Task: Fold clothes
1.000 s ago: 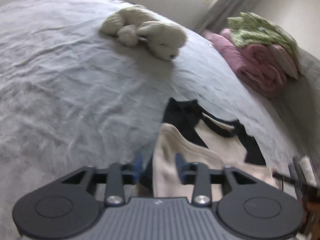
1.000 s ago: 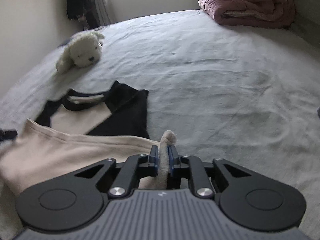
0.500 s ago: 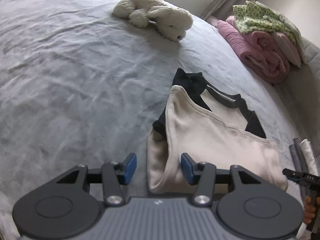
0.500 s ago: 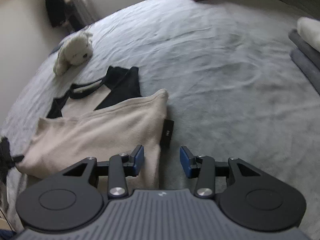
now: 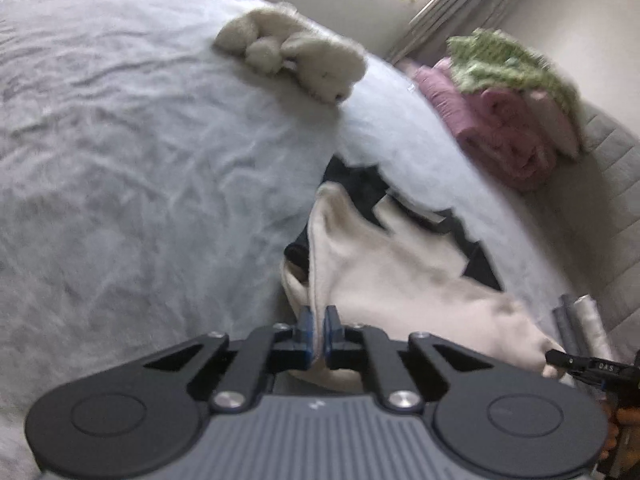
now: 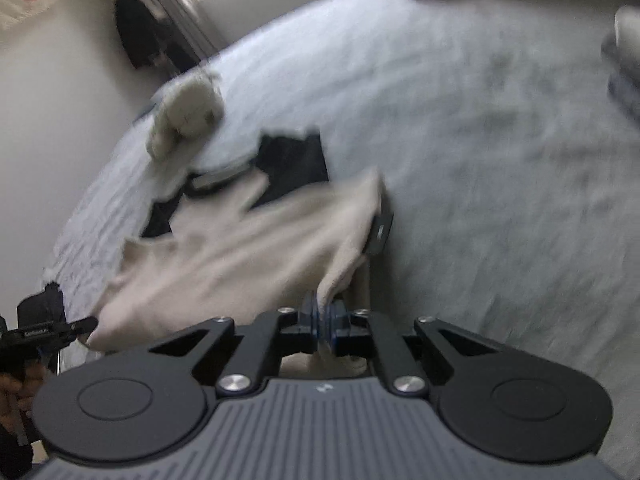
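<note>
Left gripper (image 5: pixel 316 328) clenched on near edge of cream soft-knit shirt with black sleeves and collar (image 5: pixel 392 272), blue pads pinching fabric fold. Right gripper (image 6: pixel 325 322) likewise clamped on bunched cream hem at opposite corner. Shirt lay partly folded on grey wrinkled bedspread (image 5: pixel 140 168), black sleeves showing beyond cream panel. Small dark tag (image 6: pixel 380 232) at shirt's right edge. White plush toy dog (image 5: pixel 296 54) farther up bed, well apart from shirt. Pink folded blankets (image 5: pixel 500 128) with green patterned cloth (image 5: pixel 508 64) on top, near wall. Right view blurred.
</note>
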A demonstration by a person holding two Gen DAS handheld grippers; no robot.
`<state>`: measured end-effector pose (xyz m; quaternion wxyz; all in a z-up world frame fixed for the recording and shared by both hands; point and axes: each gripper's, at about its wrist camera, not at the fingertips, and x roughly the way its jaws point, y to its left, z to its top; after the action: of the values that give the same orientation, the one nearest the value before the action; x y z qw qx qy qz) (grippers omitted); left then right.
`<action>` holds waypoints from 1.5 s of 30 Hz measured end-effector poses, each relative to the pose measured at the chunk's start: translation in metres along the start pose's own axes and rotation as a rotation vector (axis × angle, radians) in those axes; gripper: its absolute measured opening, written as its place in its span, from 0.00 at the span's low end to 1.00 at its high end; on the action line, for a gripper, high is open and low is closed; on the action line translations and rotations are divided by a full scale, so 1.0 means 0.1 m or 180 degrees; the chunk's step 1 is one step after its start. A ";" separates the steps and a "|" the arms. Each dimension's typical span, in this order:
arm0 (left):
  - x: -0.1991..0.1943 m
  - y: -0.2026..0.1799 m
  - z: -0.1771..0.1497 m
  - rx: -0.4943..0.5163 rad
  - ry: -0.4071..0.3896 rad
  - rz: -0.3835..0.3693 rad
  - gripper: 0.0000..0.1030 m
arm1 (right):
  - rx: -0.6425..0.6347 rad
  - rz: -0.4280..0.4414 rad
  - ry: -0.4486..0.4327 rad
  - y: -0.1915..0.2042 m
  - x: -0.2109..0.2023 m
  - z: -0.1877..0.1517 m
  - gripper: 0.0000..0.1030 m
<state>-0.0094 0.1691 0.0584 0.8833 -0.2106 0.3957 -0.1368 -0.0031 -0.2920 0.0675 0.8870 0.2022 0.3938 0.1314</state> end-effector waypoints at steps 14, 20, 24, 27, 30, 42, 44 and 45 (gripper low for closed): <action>-0.04 -0.09 -0.22 0.0637 0.0161 0.0341 0.05 | -0.0865 -0.0358 0.0356 0.13 0.15 -0.09 0.06; -0.14 -0.17 -0.20 0.0764 0.0156 0.0283 0.05 | -0.0878 -0.0173 0.0138 0.12 -0.03 0.00 0.06; 0.00 -0.19 -0.32 0.0973 0.0388 0.0451 0.05 | -0.1229 -0.0446 0.0523 0.15 0.19 -0.15 0.06; -0.02 -0.19 -0.31 0.0992 0.0369 0.0455 0.06 | -0.1425 -0.0529 0.0541 0.21 0.20 -0.19 0.06; -0.01 -0.16 -0.25 0.0891 0.0412 0.0439 0.12 | -0.1498 -0.0569 0.0548 0.25 0.26 -0.21 0.07; 0.03 -1.10 -0.22 0.1300 -0.0181 -0.0033 0.30 | -0.1832 -0.0073 -0.0462 0.84 -0.02 -0.21 0.29; 0.19 -1.24 -0.31 0.1321 -0.0054 -0.0181 0.30 | -0.1859 0.0160 -0.0301 0.97 0.11 -0.31 0.29; 0.27 -1.28 -0.34 0.1340 -0.0006 -0.0211 0.30 | -0.1924 0.0203 -0.0211 1.03 0.21 -0.37 0.29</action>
<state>-0.0276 0.0371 0.0822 0.9032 -0.0345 0.3505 -0.2452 -0.0249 -0.1828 0.0789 0.9148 -0.0544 0.3012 0.2637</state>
